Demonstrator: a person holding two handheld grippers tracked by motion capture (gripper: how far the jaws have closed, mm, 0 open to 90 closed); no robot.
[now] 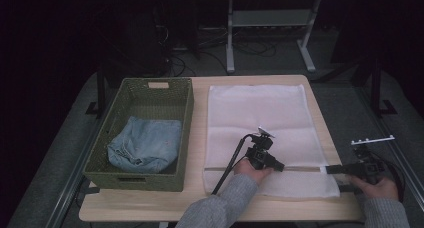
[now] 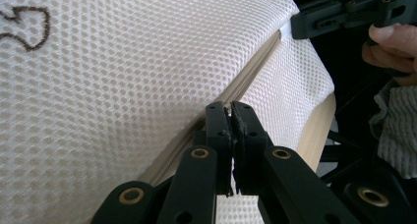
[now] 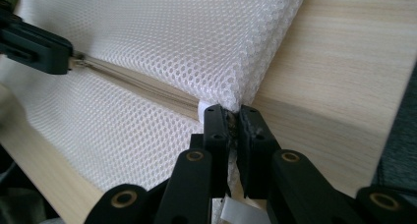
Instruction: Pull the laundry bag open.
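A white mesh laundry bag [image 1: 255, 110] lies flat on the wooden table, with a zipper [image 1: 300, 169] running across its near end. My left gripper [image 1: 280, 166] is shut on the zipper pull midway along the zipper; in the left gripper view its jaws [image 2: 231, 111] meet on the zipper line. My right gripper [image 1: 327, 169] is shut on the bag's right edge at the zipper's end [image 3: 233, 117], beside a small white tab [image 3: 203, 107]. In the right gripper view the left gripper [image 3: 69, 61] holds the metal pull farther along the zipper [image 3: 133, 81].
A green woven basket [image 1: 185, 113] stands at the left of the table with folded blue jeans [image 1: 145, 144] in it. Bare wood [image 3: 334, 62] lies right of the bag up to the table's right edge. Desk legs and cables are on the floor beyond.
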